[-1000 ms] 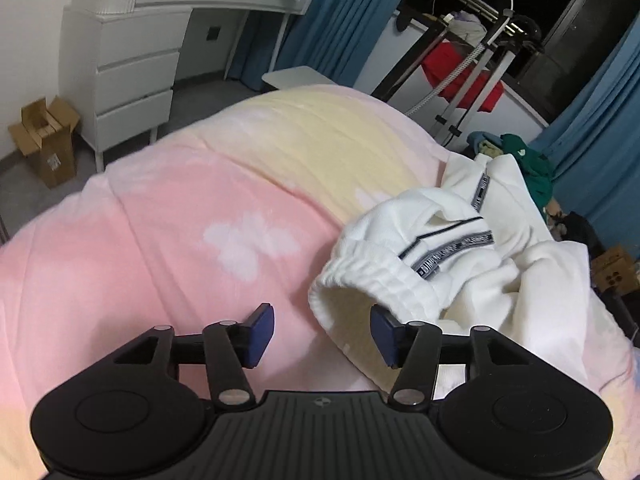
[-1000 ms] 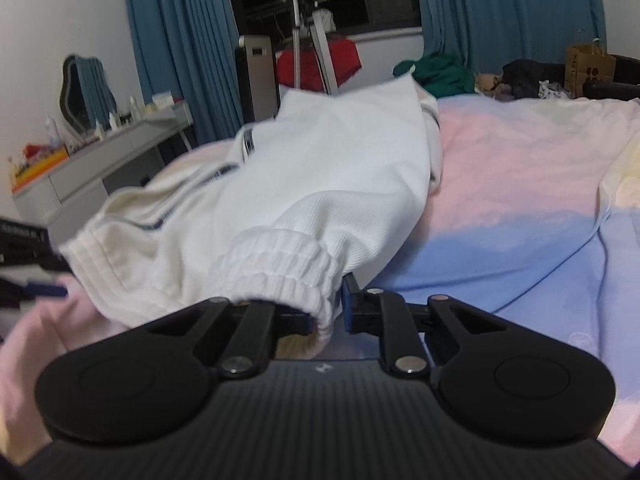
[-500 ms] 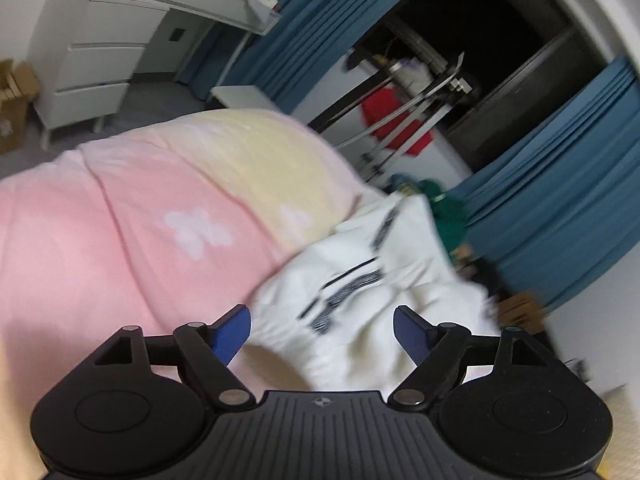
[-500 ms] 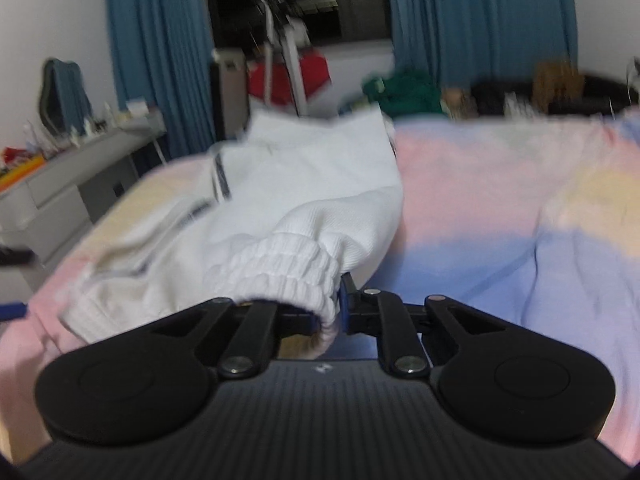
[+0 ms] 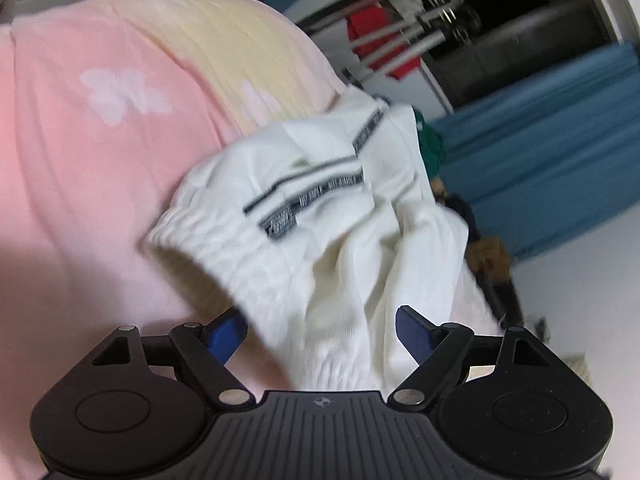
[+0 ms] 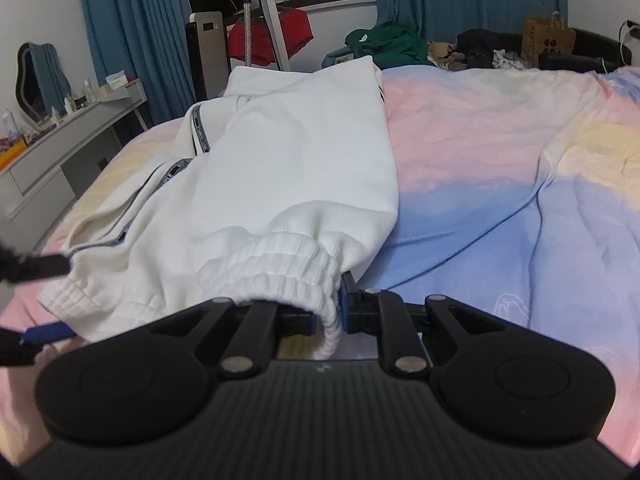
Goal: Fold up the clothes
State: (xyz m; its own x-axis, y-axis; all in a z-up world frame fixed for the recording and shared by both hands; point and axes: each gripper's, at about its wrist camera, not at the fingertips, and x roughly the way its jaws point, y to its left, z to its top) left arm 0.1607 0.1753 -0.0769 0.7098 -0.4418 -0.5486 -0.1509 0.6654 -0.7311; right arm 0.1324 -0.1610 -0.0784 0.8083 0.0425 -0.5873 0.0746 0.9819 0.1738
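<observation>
The soft, limp white knit garment (image 6: 288,168) lies on the pastel bed (image 6: 500,184); right gripper (image 6: 326,312) fingers clamp its ribbed cuff, left gripper (image 5: 320,330) fingers spread astride the hem.

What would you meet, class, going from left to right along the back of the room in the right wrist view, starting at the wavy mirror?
Wavy black-framed mirror → white dressing table → red cloth on the metal drying rack → heap of green clothing → brown paper bag.
</observation>
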